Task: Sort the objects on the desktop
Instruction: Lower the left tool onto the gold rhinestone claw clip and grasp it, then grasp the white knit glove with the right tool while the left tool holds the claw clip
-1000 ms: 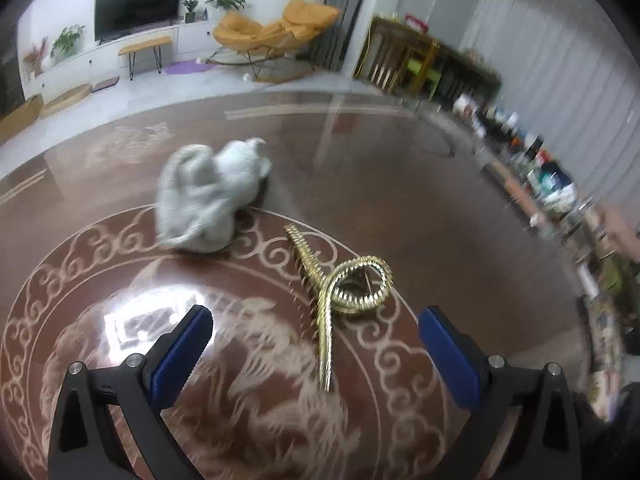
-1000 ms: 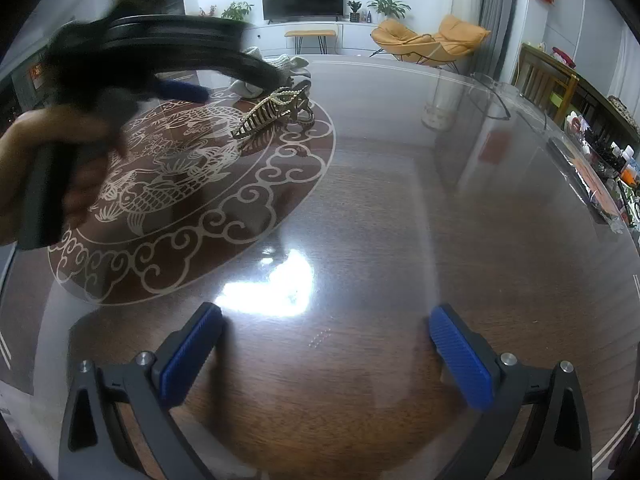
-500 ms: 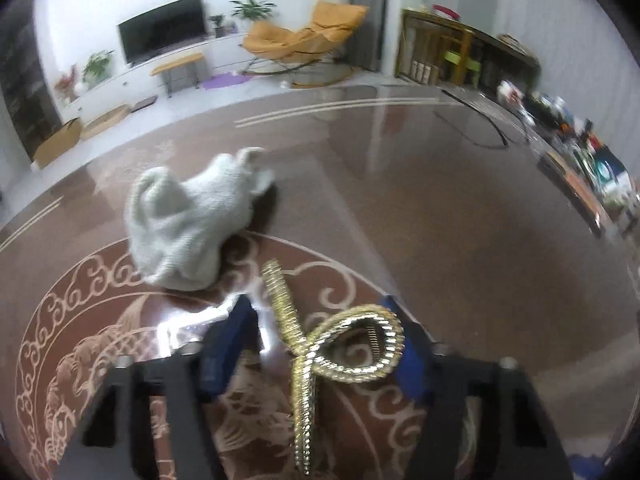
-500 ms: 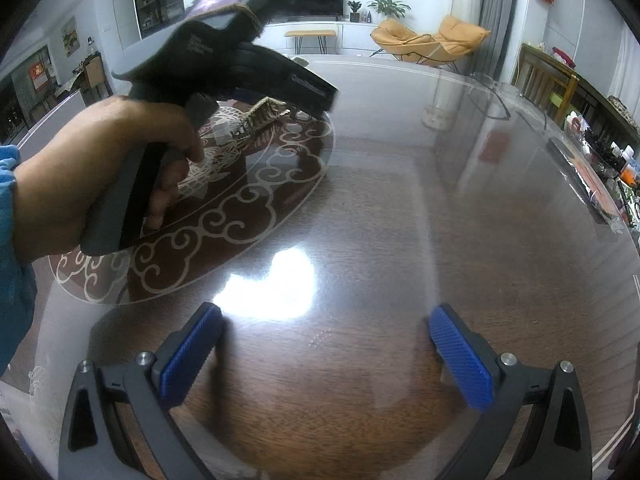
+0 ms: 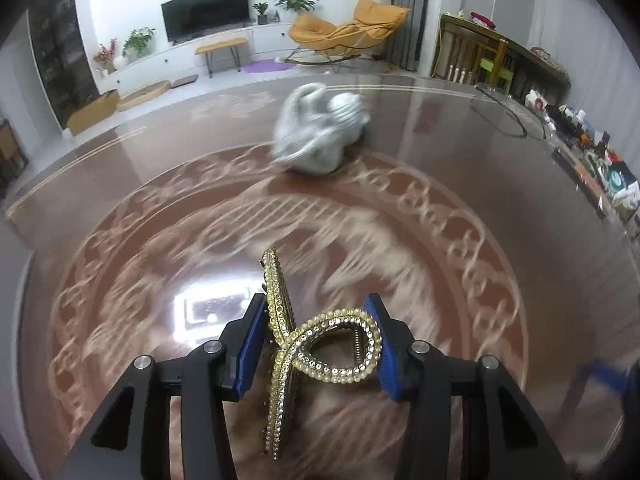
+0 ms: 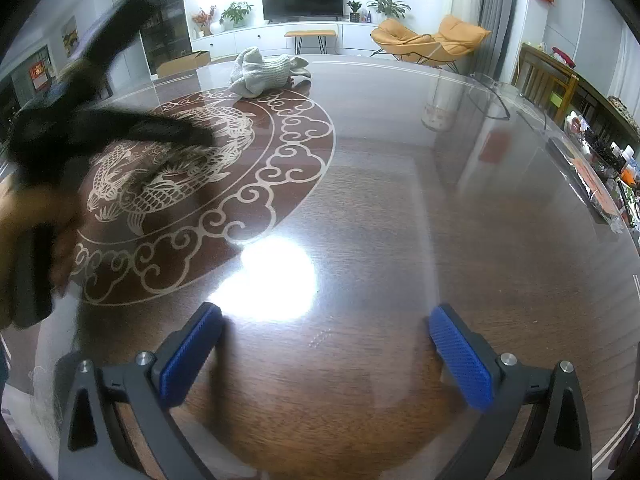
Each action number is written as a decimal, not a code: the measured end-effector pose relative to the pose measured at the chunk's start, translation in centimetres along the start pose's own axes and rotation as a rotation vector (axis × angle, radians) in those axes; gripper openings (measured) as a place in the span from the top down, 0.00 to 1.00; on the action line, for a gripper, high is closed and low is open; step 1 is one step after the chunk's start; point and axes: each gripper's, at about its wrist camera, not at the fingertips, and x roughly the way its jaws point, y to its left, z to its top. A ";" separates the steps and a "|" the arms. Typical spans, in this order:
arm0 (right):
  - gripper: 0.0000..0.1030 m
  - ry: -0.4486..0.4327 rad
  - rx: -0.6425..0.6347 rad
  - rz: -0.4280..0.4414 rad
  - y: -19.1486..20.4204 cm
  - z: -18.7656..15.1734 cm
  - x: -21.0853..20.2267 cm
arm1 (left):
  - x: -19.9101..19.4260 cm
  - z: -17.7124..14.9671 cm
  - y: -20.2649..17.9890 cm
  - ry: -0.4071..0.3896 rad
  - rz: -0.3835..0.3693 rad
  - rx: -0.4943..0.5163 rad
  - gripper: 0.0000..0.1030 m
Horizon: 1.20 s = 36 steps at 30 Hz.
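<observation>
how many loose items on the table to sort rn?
2. The gold hair claw clip sits clamped between the left gripper pads, near the camera. The crumpled white cloth lies at the far rim of the round dragon inlay. Others may be outside both views.

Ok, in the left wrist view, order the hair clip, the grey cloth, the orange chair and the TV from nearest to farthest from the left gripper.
1. Hair clip: between the left gripper's blue pads, nearest.
2. Grey cloth: on the table, ahead and slightly right of centre.
3. Orange chair: on the floor beyond the table, right of centre.
4. TV: on the back wall, left of centre.
</observation>
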 end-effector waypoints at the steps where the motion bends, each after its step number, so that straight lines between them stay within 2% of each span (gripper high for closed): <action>1: 0.00 0.000 0.000 0.000 0.2 -0.1 -0.1 | -0.5 -0.7 0.6 0.001 0.011 0.005 0.53; 9: 0.00 0.000 0.000 0.000 0.3 -0.1 -0.1 | -4.0 -5.9 5.9 0.002 0.050 -0.044 0.53; 15: 0.00 0.000 0.000 0.000 0.3 -0.1 -0.1 | -5.6 -8.5 8.6 -0.001 0.046 -0.085 0.53; 23: 0.00 0.001 -0.002 -0.002 0.4 -0.2 -0.1 | -6.5 -10.2 9.8 -0.024 0.039 -0.077 0.53; 27: 0.00 0.008 -0.012 0.009 0.3 0.1 0.0 | -6.7 -10.7 9.5 -0.057 0.061 -0.075 0.52; 30: 0.00 0.040 -0.035 0.073 0.5 2.7 1.4 | -6.8 -10.8 9.6 -0.061 0.060 -0.082 0.52; 34: 0.00 0.054 0.119 0.292 0.5 11.0 4.7 | -6.8 -10.8 9.7 -0.062 0.060 -0.085 0.52; 36: 0.00 0.057 0.153 0.324 1.3 15.4 6.5 | -6.9 -10.8 9.6 -0.062 0.060 -0.086 0.53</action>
